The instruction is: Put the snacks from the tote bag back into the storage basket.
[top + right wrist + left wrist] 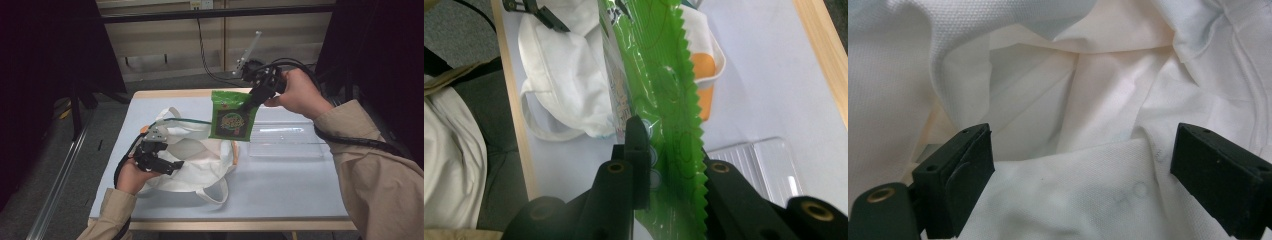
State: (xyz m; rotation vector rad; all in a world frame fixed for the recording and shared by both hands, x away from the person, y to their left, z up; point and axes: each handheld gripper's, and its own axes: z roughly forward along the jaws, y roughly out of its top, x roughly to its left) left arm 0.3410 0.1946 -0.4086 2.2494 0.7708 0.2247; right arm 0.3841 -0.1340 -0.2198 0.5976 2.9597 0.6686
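A green snack packet (231, 120) hangs in the air above the table, over the right side of a white cloth tote bag (200, 160). My right gripper (248, 105) is shut on the packet's top right edge. In the right gripper view the packet (659, 75) is pinched between the black jaws (669, 145), with the bag (569, 65) below it. My left gripper (170, 162) rests at the bag's left side, pointing into it. In the left gripper view its jaws (1083, 150) stand wide apart, and white fabric (1068, 195) lies between and beyond them.
A clear plastic tray (285, 140) lies on the light table (280, 185) right of the bag. An orange patch (704, 85) shows at the bag's corner. Black cables run behind the table, and dark curtains stand at both sides.
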